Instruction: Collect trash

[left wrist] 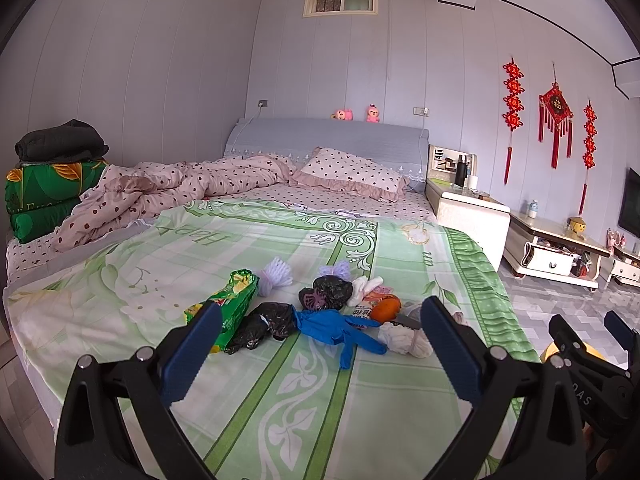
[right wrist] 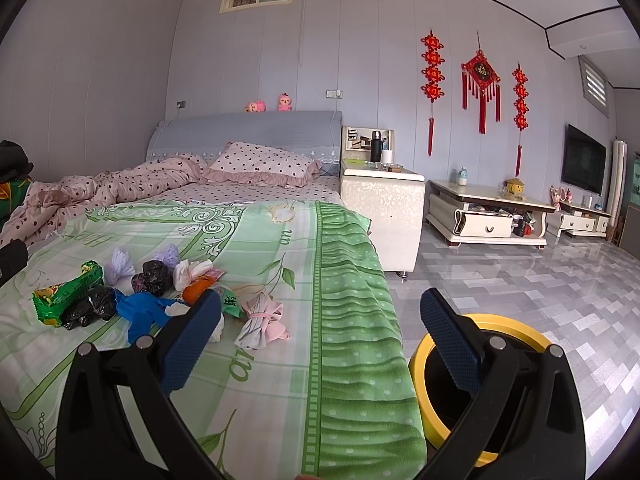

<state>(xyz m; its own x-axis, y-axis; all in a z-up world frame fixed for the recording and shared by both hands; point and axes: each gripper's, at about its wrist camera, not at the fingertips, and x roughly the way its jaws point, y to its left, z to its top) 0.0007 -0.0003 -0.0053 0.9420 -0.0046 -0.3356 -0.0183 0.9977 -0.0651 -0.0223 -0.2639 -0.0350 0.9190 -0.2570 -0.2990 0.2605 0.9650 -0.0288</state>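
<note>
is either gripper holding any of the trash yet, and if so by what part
Nothing is held. The left gripper and the right gripper are both open with nothing between the fingers; the trash pile lies on the bed.

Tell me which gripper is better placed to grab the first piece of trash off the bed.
Left, probably. The left gripper is open with the blue glove and black bags between its fingers; the right gripper, also open, sits over the bed edge beside the yellow bin.
</note>
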